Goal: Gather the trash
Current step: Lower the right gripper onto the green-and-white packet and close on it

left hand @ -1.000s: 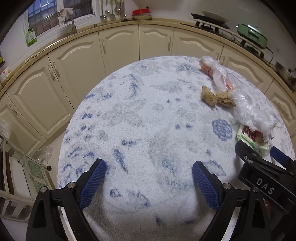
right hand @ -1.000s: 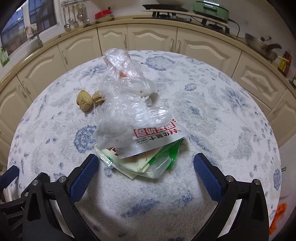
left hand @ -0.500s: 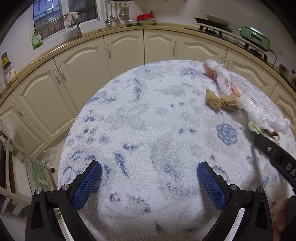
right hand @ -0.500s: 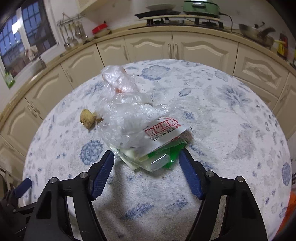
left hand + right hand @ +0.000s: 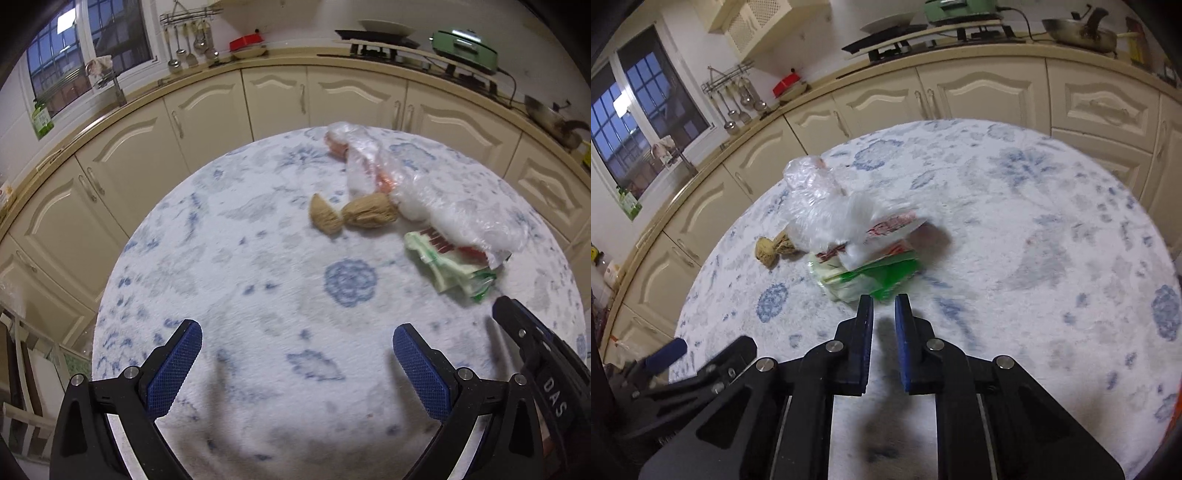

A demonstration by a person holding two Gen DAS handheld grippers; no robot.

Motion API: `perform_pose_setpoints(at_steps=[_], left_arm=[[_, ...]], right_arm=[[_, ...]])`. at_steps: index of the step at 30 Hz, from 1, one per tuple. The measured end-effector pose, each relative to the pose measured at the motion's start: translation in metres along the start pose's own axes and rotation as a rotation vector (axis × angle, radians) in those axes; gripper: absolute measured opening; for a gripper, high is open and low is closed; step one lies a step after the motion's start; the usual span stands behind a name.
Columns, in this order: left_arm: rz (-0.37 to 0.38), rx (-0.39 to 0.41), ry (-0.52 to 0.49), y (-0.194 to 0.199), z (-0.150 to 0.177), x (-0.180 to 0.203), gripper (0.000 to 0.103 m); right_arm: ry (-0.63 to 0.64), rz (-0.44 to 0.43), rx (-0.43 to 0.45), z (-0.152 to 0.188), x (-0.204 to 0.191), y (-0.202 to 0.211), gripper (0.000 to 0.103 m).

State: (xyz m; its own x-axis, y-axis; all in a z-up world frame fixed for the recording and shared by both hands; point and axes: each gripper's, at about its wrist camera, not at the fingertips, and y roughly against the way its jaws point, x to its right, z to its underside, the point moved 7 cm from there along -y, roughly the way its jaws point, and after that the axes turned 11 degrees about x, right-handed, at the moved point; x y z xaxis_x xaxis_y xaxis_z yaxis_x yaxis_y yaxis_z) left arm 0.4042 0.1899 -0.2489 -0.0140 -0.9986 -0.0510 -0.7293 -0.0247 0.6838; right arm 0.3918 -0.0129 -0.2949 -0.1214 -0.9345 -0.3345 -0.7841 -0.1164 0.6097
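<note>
While the left wrist view is looking down, the left gripper (image 5: 297,354) is hovering with fingers wide apart and empty over the flowered tabletop (image 5: 258,258), well short of the plastic wrappers (image 5: 458,236) and brown husks (image 5: 354,216). From the right wrist view, the right gripper (image 5: 883,306) is sitting closed on nothing, just before the green-and-white wrappers (image 5: 864,273).

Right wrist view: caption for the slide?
Right tool shut and empty, just short of green wrappers under a clear plastic bag.
</note>
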Motion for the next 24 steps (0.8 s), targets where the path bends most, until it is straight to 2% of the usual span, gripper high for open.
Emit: perform_pose_setpoints(at_steps=[4, 5, 7, 8, 9, 11, 19, 21, 24], left_arm=[[0.010, 0.003, -0.001, 0.003, -0.005, 0.007, 0.102], [0.009, 0.003, 0.004, 0.003, -0.006, 0.007, 0.102], [0.010, -0.002, 0.014, 0.004, -0.006, 0.004, 0.100], [-0.023, -0.004, 0.013, 0.004, -0.005, -0.002, 0.098], [-0.043, -0.006, 0.011, 0.004, -0.005, -0.006, 0.098], [-0.034, -0.004, 0.027, 0.003, -0.004, -0.015, 0.098], [-0.036, -0.019, 0.076, -0.003, -0.003, -0.042, 0.098], [-0.035, -0.021, 0.085, -0.004, -0.001, -0.047, 0.098], [-0.027, -0.018, 0.093, -0.006, 0.003, -0.051, 0.098]], right_arm=[[0.117, 0.016, 0.039, -0.008, 0.005, 0.013, 0.013], [0.146, 0.035, 0.052, -0.011, 0.006, 0.014, 0.017], [0.167, 0.032, 0.026, -0.012, 0.005, 0.008, 0.052], [0.173, 0.044, 0.007, -0.012, 0.006, 0.004, 0.080], [0.172, 0.056, 0.000, -0.012, 0.006, 0.001, 0.092], [0.168, 0.050, 0.009, -0.013, 0.003, -0.004, 0.093], [0.235, 0.029, -0.091, -0.002, -0.028, -0.039, 0.094], [0.224, 0.035, -0.099, -0.003, -0.030, -0.047, 0.085], [0.233, 0.002, -0.100, -0.007, -0.036, -0.053, 0.078]])
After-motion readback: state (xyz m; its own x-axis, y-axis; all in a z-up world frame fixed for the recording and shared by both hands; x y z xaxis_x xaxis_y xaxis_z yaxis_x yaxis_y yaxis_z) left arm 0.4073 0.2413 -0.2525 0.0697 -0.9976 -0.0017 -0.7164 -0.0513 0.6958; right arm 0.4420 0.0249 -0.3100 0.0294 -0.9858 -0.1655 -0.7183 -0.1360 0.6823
